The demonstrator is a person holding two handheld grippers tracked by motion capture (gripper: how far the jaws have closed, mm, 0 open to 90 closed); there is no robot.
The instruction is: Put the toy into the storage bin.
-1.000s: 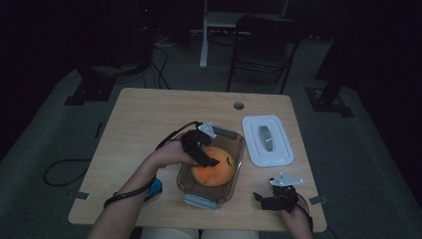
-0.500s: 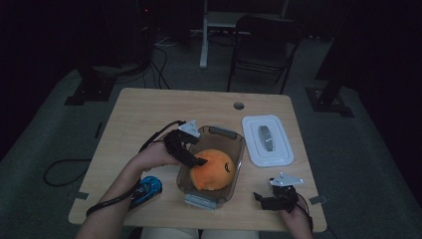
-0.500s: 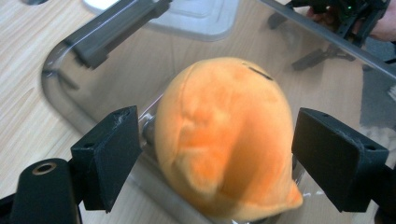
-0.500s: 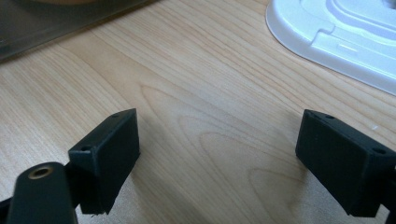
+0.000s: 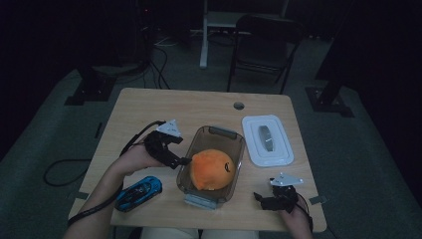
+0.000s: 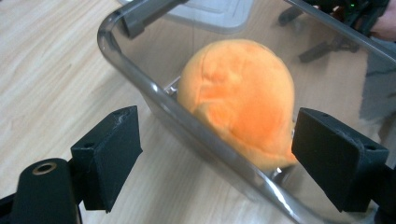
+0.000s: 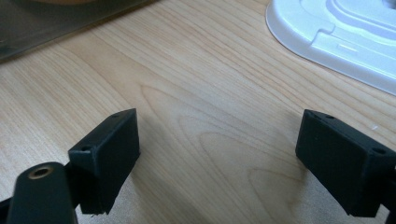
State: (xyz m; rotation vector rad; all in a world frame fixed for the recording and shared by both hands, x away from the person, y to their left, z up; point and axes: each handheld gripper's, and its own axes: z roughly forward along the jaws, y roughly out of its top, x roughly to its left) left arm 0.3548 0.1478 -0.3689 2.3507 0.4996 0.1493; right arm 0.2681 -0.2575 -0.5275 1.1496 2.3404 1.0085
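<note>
- From the high view we see the clear, rounded-rectangular plastic container (image 5: 211, 167) near the front middle of the light wooden counter (image 5: 149, 107), with the round orange plush toy (image 5: 213, 169) lying inside it.
- In that view the left gripper (image 5: 183, 160) sits at the container's left wall, the person's left hand (image 5: 132, 158) behind it; the right gripper (image 5: 259, 198) rests on the counter just right of the container's front corner.
- The left gripper view gives us what the high view cannot: the black jaws stand wide apart with nothing pressed between them, the container's rim (image 6: 187, 123) runs across the gap, and the orange plush toy (image 6: 238, 98) lies beyond that rim, inside the wall.
- The right gripper view shows us its jaws wide too, over bare wood grain, with an edge of the white plastic lid (image 7: 336, 32) at the upper right.
- From above, that white plastic lid (image 5: 267, 140) lies flat to the right of the container, apart from it.
- A small blue toy car (image 5: 139, 191) sits left of the container's front end, near the counter's edge.
- A round cable hole (image 5: 239, 105) is behind the container.
- The room is dark; a black chair (image 5: 263, 45) and cables on grey floor lie beyond the counter.
</note>
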